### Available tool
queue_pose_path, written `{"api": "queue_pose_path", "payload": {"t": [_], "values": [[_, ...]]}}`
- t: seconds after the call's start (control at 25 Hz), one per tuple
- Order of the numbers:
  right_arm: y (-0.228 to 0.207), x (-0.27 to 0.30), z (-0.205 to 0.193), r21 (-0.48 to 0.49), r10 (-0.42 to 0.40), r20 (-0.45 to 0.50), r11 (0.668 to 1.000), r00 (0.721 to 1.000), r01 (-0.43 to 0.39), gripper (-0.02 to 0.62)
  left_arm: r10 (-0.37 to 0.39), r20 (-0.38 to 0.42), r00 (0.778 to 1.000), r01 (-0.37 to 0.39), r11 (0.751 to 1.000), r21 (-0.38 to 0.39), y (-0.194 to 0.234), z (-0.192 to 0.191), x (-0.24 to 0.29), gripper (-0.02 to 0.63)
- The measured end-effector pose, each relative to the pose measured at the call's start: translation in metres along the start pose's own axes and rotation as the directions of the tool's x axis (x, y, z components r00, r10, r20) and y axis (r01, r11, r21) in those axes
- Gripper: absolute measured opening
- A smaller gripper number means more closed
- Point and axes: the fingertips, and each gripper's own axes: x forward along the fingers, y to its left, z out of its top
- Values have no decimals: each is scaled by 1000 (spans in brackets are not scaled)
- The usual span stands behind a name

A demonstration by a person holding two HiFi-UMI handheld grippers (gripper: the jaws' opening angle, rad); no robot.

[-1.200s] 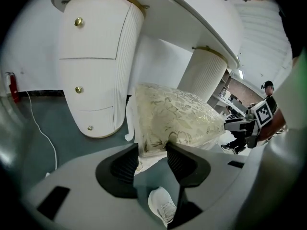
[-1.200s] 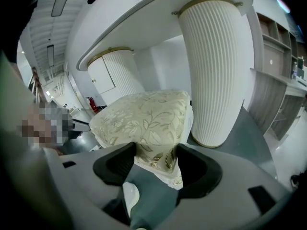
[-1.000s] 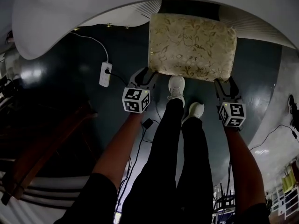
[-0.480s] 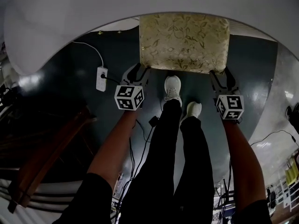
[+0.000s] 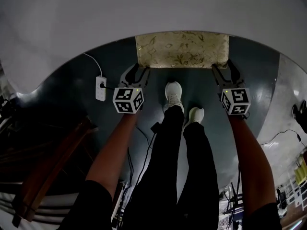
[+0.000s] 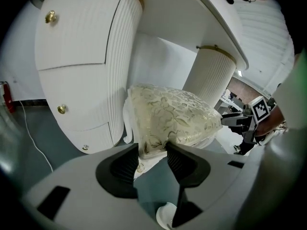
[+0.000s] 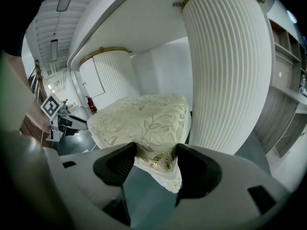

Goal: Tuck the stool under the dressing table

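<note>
Under the white top of the dressing table (image 5: 144, 13), between its fluted pedestals (image 6: 122, 56): the stool (image 5: 181, 49), most of the seat already beneath, only the near strip of leaf-patterned cushion showing in the head view. Left gripper (image 5: 135, 72) clamped on the near left corner of the cushion; right gripper (image 5: 221, 71) clamped on the near right corner (padded corner pinched between the two black pads in each gripper view). Both arms stretched forward; shoes (image 5: 173, 94) just behind the seat on the dark floor (image 5: 67, 104); power strip (image 5: 100, 88) and cable off to the left, apart from the stool.

Handling, as judged: upholstery soft and yielding, apt to squash or slip from the pads under a hard shove; frame beneath stiff; weight probably moderate; legs likely to drag on the floor. Best held as here, at the two near corners, low on the cushion edge close to the frame, and pushed evenly on both sides to avoid skewing the seat into a pedestal. Little travel judged to remain.
</note>
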Motion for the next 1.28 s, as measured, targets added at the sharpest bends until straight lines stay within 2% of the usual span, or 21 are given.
{"api": "queue_pose_path", "payload": {"t": [0.28, 0.52, 0.88, 1.08, 1.28], "values": [[4, 0, 5, 6, -10, 24, 1000, 1000, 9, 265, 28, 26, 999, -28, 1000, -1, 3, 6, -5, 179], [6, -2, 0, 27, -13, 43, 1000, 999, 12, 265, 96, 45, 994, -93, 994, -53, 8, 9, -2, 170], [5, 0, 3, -6, 8, 44, 1000, 999, -8, 267, 83, 54, 995, -82, 996, -20, 7, 13, 0, 166], [6, 0, 5, -6, 49, 61, 999, 997, -49, 267, 114, 48, 992, -110, 992, -65, 7, 13, -3, 163], [4, -1, 3, 5, 47, 100, 999, 994, -48, 267, 121, 33, 992, -118, 989, -85, 6, 12, -2, 158]]}}
